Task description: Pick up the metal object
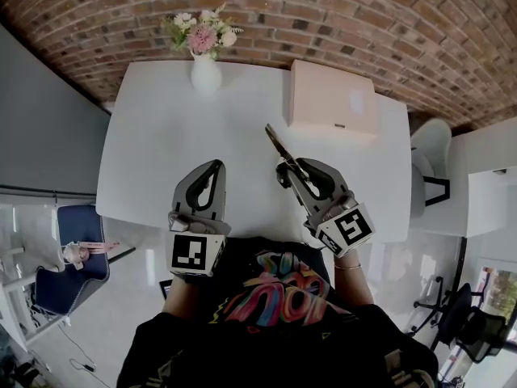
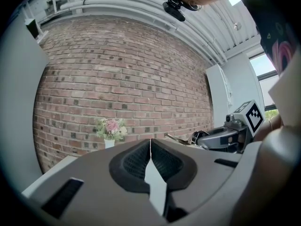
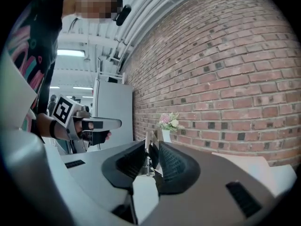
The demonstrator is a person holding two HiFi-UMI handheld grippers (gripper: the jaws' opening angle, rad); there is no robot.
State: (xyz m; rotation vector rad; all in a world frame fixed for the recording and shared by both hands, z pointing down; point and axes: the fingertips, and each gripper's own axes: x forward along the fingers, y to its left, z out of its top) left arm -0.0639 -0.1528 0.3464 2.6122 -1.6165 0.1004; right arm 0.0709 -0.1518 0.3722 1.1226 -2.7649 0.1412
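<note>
From the head view we see both grippers over the near edge of a white table (image 1: 161, 136); the left gripper (image 1: 216, 166) is at the left, and the right gripper (image 1: 284, 170) is at the right with the metal object (image 1: 279, 145) sticking out past its tips towards a pale box (image 1: 333, 97); that view does not show us how the jaws stand.

The gripper views do. In the left gripper view the two jaws meet at their tips with nothing between them; the same view shows the other gripper side-on to the right, its marker cube (image 2: 251, 117) at the back, and the thin metal end jutting forward above the table.

In the right gripper view the jaws stand a narrow way apart, clamped on the metal object, whose shiny parts and a small pivot sit between the dark ribbed pads; so the object is held in the right gripper, up off the table. Only this view shows a hand (image 3: 96, 136) wrapped round the left gripper's grip, and a white cabinet (image 3: 115, 112) behind it.

At the far edge of the table a white vase (image 1: 206, 73) holds pink and white flowers (image 1: 202, 32), against a brick wall (image 1: 339, 14); we cannot tell what is in the box.
</note>
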